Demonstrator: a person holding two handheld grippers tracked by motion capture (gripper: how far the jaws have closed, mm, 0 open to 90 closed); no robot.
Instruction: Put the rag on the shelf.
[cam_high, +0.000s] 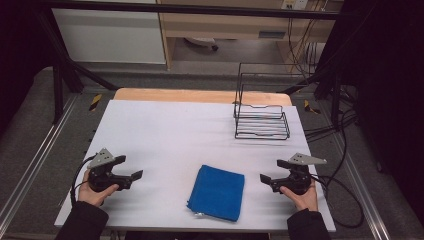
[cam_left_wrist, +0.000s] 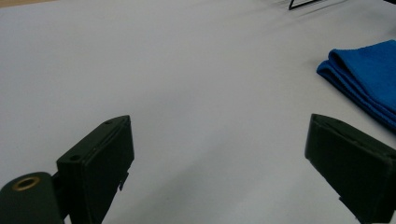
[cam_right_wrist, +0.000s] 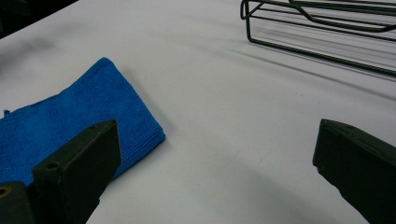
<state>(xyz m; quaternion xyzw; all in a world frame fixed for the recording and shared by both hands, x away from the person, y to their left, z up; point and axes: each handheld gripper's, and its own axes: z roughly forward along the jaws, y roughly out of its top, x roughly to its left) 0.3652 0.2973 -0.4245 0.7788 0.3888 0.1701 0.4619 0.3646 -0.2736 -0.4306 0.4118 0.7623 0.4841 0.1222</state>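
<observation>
One folded blue cloth (cam_high: 217, 192) lies flat at the bench's (cam_high: 165, 130) near edge, between left gripper (cam_high: 131, 168) and right gripper (cam_high: 270, 170); both jaws apart, empty. Advised: approach low, pinch opposite edges together; wire rack (cam_high: 261, 120) stands well behind.

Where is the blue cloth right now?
In the high view the folded blue cloth lies on the white table near its front edge, between the left tongs and right tongs, touching neither.
</observation>
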